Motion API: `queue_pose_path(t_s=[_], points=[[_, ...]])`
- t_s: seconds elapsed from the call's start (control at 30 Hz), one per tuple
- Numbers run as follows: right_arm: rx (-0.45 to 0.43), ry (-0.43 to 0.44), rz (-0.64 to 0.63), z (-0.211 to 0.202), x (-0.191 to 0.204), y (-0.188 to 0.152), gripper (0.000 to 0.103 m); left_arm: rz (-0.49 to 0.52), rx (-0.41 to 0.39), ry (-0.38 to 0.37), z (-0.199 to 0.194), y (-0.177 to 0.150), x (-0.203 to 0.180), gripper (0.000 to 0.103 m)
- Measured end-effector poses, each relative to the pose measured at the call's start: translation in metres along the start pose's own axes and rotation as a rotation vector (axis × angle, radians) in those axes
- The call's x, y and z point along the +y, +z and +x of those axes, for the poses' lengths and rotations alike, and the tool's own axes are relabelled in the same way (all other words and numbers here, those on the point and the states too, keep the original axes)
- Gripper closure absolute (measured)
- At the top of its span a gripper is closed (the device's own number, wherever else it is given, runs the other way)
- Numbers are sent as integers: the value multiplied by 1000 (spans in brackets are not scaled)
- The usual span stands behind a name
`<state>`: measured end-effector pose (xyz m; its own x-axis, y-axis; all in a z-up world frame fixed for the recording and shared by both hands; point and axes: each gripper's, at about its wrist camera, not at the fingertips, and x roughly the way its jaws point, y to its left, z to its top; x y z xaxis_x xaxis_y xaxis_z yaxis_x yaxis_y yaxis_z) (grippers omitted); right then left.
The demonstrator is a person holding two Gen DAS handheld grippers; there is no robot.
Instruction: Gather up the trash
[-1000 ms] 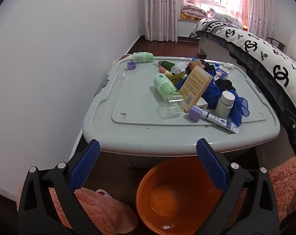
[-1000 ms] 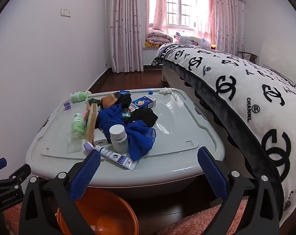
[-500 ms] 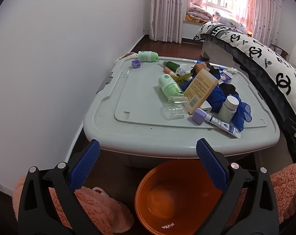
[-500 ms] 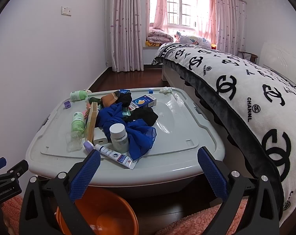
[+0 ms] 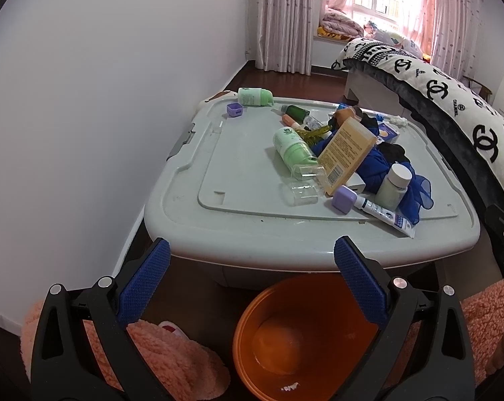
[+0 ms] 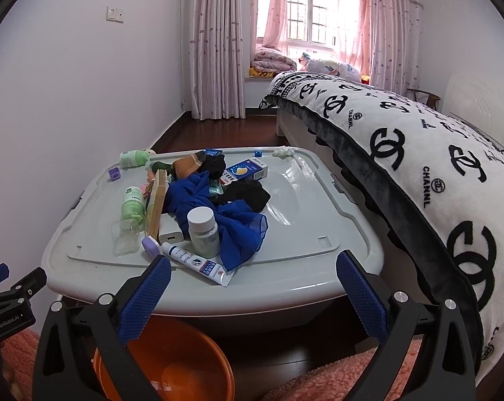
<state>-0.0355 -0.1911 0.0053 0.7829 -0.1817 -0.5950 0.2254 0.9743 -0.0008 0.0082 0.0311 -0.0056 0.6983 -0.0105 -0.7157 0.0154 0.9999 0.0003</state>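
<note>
**Orange bucket waits under a messy lid**

Orange and almost empty, the bucket sits on the floor, tucked just under the front edge of the big grey storage box. The box lid works as a desk, and the trash is piled on its right half — a green bottle, a tan box, a white jar, a tube and a blue cloth.

What could go wrong? The things lean on each other. The tan box is propped up on the pile, so pulling one thing out might tip it over or roll the green bottle off the lid. The blue cloth is tangled around the white jar and could drag it along. A drop from up high might miss the bucket too, since the lid hangs over part of it.

The left gripper has its jaws wide apart, holding nothing and touching nothing. The right gripper is the same — wide apart and empty, near the tube.
</note>
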Motion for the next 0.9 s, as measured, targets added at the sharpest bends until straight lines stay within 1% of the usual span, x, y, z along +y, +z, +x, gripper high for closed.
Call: queue_pose_path(t_s=[0.43,0.9], points=[[4,-3,-4,0,1,-1,5,-21,19,25,6,1,5,7],[8,-4,-7,1,2,-2,5,-28,26,22,8,-1,7,7]])
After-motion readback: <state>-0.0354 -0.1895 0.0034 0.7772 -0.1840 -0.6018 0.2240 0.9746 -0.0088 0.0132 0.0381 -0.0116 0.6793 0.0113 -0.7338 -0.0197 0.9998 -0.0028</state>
